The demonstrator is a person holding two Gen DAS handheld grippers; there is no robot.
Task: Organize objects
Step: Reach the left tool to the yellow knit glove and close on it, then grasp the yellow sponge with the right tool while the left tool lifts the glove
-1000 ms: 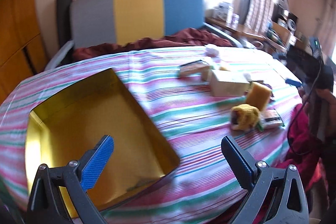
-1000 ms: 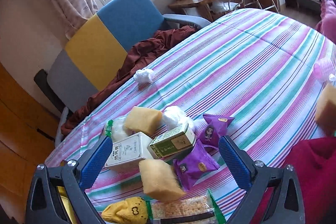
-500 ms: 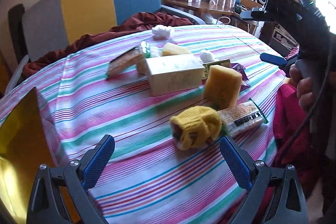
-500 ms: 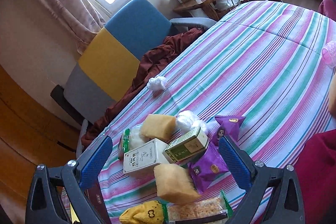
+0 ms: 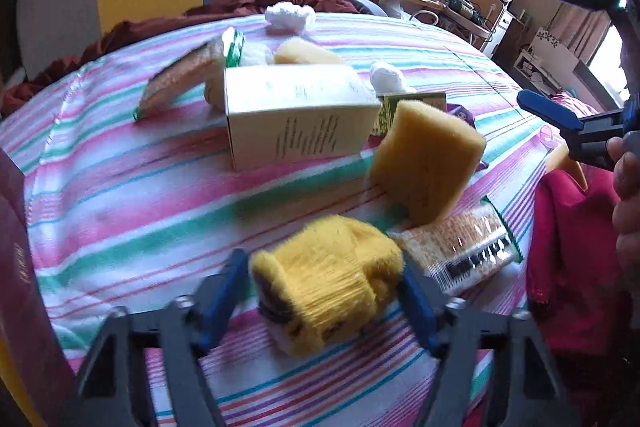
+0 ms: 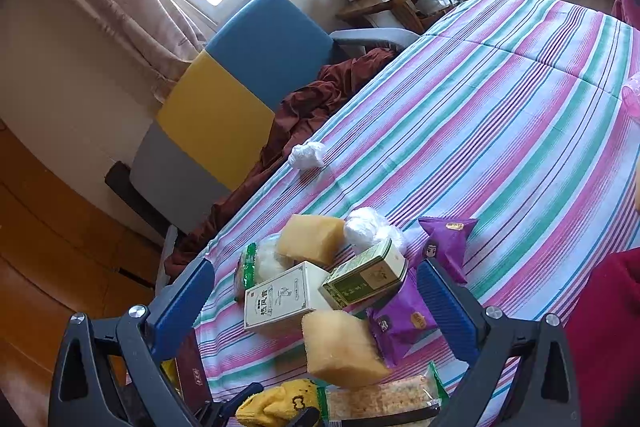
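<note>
**A:** Left wrist view. The left gripper (image 5: 326, 301) has its blue-padded jaws closing around the fuzzy yellow knitted sock bundle (image 5: 326, 277), which lies on the pink, green and white striped tablecloth (image 5: 132, 195) at about six o'clock in the frame. The left pad looks just clear of the fabric; the right pad is at its edge. Whether either presses yet cannot be told through the blur.

**B:** And the neighbours?

**A:** At about three o'clock from the sock lies a clear-wrapped packet of crackers (image 5: 460, 247), touching or nearly touching it. A yellow sponge block (image 5: 428, 159) leans above that, at one o'clock, with a white printed carton (image 5: 300, 115) at twelve o'clock.

**B:** The risk, then?

**A:** Probably threefold. The soft knit may compress and slip out if only its outer loops are caught. The right pad may snag the cracker wrapper and drag it along. A lift that tugs the packet could topple the leaning sponge.

**B:** The other tool?

**A:** Right wrist view: the right gripper (image 6: 316, 295) hangs over the pile with jaws spread, nothing between the pads. The dark red wall of a box (image 5: 16, 267) shows at nine o'clock in the left wrist view, presumably the destination.
</note>
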